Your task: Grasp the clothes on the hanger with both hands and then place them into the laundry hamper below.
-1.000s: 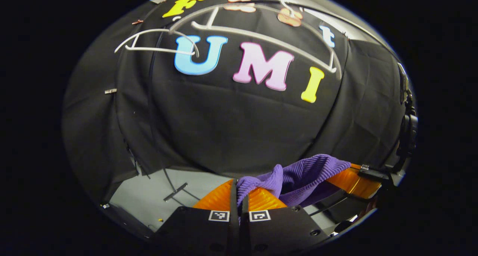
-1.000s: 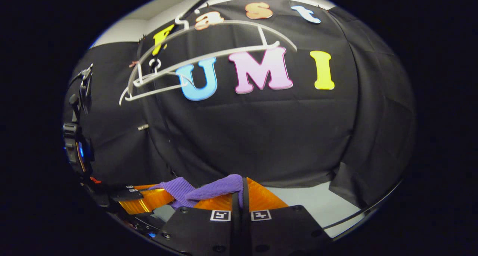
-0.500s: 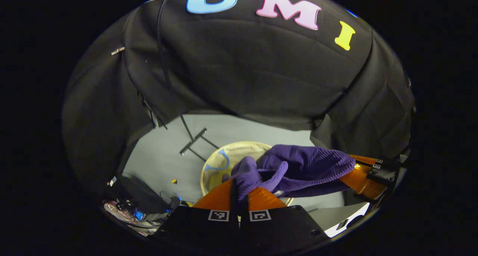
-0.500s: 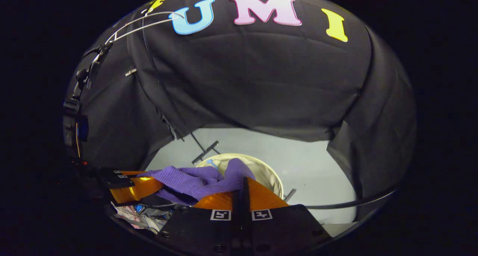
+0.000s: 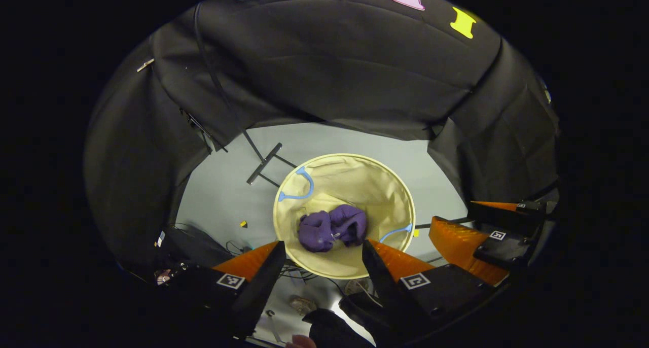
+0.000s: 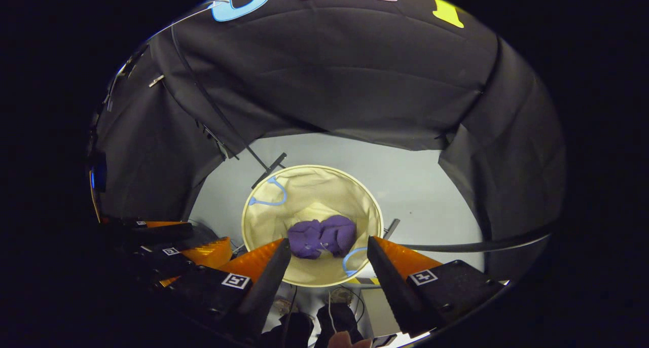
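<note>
Below, your left claw [image 5: 320,251] and right claw [image 6: 328,246] both hang with their jaws spread wide and hold nothing, each aimed straight down over the laundry hamper [image 5: 390,185] so that whatever they let go falls inside its round rim rather than onto the grey floor [image 5: 218,206]. Between the parted fingers of each claw you see the purple clothes [image 5: 332,228], bunched into a small heap on the bottom of the hamper, near the side closest to you; in the right gripper view the same heap [image 6: 322,236] lies beside a blue handle loop [image 6: 352,259]. Your right claw also shows at the right edge of the left gripper view, just beside the hamper, jaws apart. A dark stand foot [image 5: 263,163] rests on the floor just behind the hamper. Whether every fold lies clear of the rim is hard to say from this height, though the placing looks done.
</note>
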Available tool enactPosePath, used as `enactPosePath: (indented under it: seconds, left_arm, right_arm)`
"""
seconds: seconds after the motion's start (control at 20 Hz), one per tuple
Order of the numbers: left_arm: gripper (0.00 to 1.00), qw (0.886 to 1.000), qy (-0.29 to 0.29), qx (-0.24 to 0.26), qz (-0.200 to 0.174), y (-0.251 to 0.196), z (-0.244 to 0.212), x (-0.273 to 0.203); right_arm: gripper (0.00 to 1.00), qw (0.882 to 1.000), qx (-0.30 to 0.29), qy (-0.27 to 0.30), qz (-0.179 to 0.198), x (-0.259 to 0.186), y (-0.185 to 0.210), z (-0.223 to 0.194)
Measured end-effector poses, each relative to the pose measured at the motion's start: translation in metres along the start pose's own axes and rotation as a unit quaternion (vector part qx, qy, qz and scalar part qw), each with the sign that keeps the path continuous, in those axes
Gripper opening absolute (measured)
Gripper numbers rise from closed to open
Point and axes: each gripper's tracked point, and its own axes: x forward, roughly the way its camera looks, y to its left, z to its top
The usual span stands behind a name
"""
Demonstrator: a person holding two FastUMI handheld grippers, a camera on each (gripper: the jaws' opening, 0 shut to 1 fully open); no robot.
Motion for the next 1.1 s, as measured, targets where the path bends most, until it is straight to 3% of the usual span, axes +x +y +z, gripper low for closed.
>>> enactPosePath:
  seconds: [0.35, 0.65, 0.9, 1.1]
  left_arm:
    - [0.95, 1.0, -0.011, -0.002, -0.004, -0.003, 0.002, -0.016]
    - [0.95, 0.996, -0.088, 0.013, 0.0, 0.001, 0.032, -0.067]
    - [0.95, 0.982, -0.181, 0.058, 0.0, 0.002, 0.068, -0.135]
    - [0.95, 0.966, -0.245, 0.083, -0.016, -0.001, 0.082, -0.193]
  right_arm:
    - [0.98, 1.0, 0.001, -0.021, 0.001, -0.026, 0.006, 0.01]
    - [0.98, 0.997, 0.02, -0.07, 0.005, -0.073, 0.016, 0.034]
    - [0.98, 0.99, 0.033, -0.132, -0.026, -0.132, 0.016, 0.057]
    - [0.98, 0.978, 0.068, -0.192, -0.052, -0.192, 0.019, 0.068]
